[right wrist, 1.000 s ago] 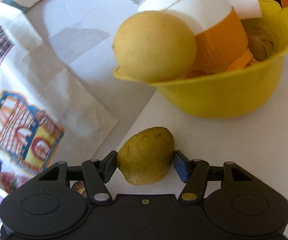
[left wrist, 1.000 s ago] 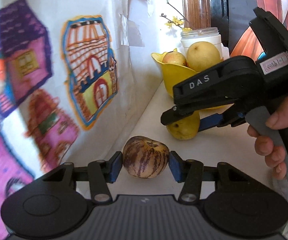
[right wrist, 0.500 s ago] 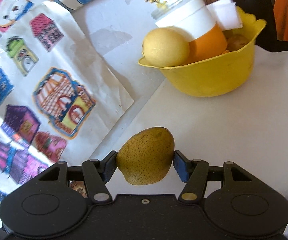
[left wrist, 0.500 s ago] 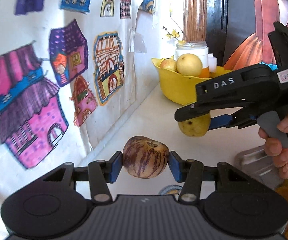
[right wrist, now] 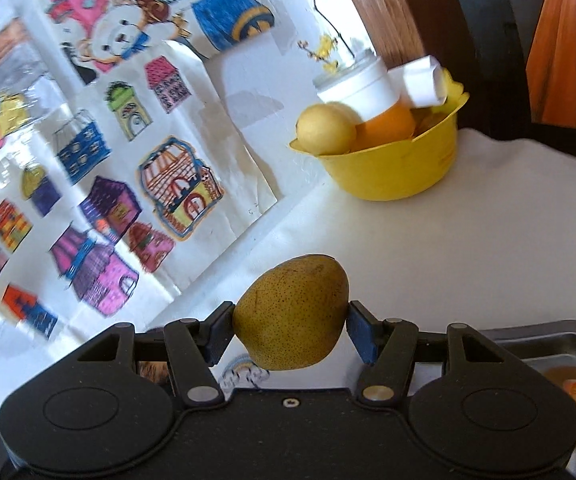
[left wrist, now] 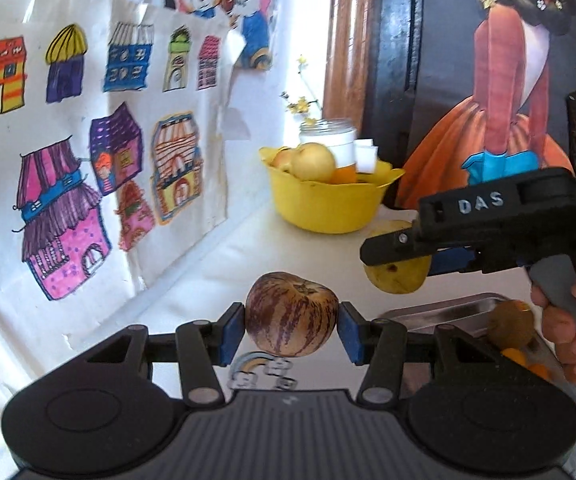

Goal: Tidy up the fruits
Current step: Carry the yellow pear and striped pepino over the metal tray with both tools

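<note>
My left gripper (left wrist: 291, 322) is shut on a purple-striped round fruit (left wrist: 291, 314), held above the white table. My right gripper (right wrist: 291, 326) is shut on a yellow-green pear (right wrist: 291, 312); the pear also shows in the left wrist view (left wrist: 397, 276), ahead and right of the striped fruit. A yellow bowl (left wrist: 325, 206) (right wrist: 395, 172) with a yellow round fruit (left wrist: 312, 160) (right wrist: 325, 128) and an orange-and-white jar (right wrist: 367, 96) stands at the back by the wall. A metal tray (left wrist: 443, 312) (right wrist: 543, 340) lies at the lower right, holding a brown kiwi (left wrist: 511, 324) and orange pieces.
A wall with coloured house drawings (left wrist: 88, 160) runs along the left. A dark panel with a painted figure (left wrist: 503, 80) stands behind the table at right. A small rainbow sticker (left wrist: 256, 368) lies on the table under the left gripper.
Both grippers have pulled back from the yellow bowl and risen, each still holding its fruit. The bowl looks smaller and farther, and the metal tray has come into view.
</note>
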